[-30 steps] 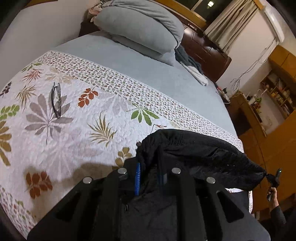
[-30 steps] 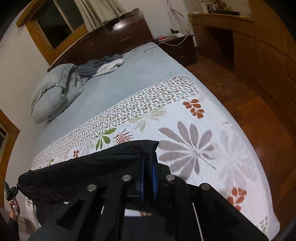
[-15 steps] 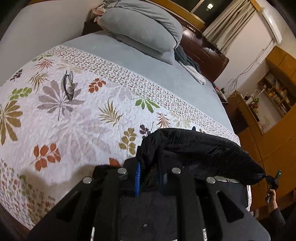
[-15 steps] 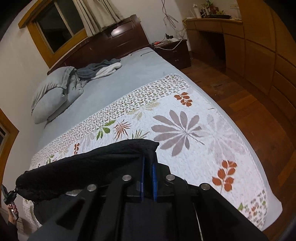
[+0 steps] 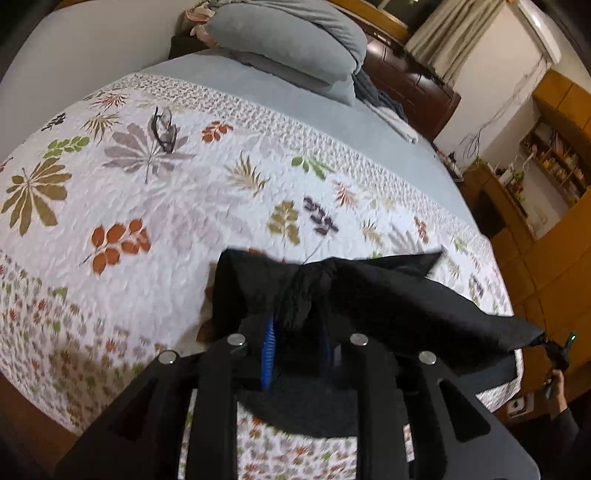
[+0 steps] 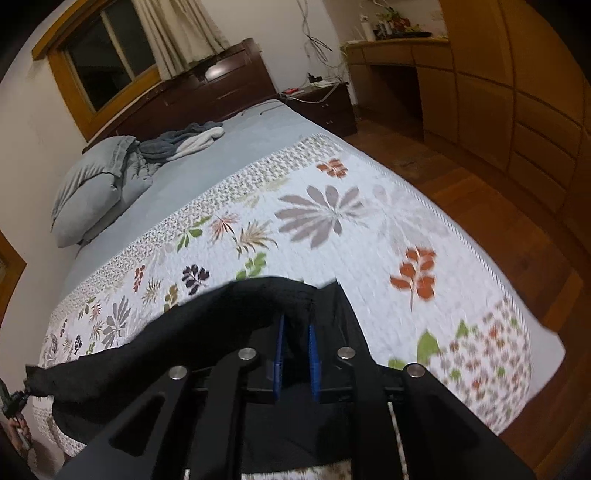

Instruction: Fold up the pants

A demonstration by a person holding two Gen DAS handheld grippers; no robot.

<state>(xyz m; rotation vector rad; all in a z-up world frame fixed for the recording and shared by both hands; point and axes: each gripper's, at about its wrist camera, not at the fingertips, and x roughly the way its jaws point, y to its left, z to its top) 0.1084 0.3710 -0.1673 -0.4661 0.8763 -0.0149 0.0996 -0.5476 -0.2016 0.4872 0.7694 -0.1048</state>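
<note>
Black pants (image 5: 399, 302) hang stretched between my two grippers above the near end of the floral quilt (image 5: 155, 206). My left gripper (image 5: 295, 332) is shut on one bunched corner of the waistband. My right gripper (image 6: 295, 332) is shut on the other corner of the pants (image 6: 192, 332). The fabric spans sideways between them and drapes down toward the quilt (image 6: 351, 229). The right gripper also shows at the far end of the pants in the left wrist view (image 5: 554, 347), and the left gripper in the right wrist view (image 6: 14, 402).
A pair of glasses (image 5: 162, 129) lies on the quilt at the left. Grey pillows (image 5: 288, 33) and loose clothes (image 6: 184, 140) lie at the head of the bed. Wooden floor (image 6: 498, 206) and cabinets (image 6: 535, 92) are to the right of the bed.
Both grippers have pulled back toward the foot of the bed with the pants, so more quilt shows. The pants' upper edge has shifted and flaps up at the corners.
</note>
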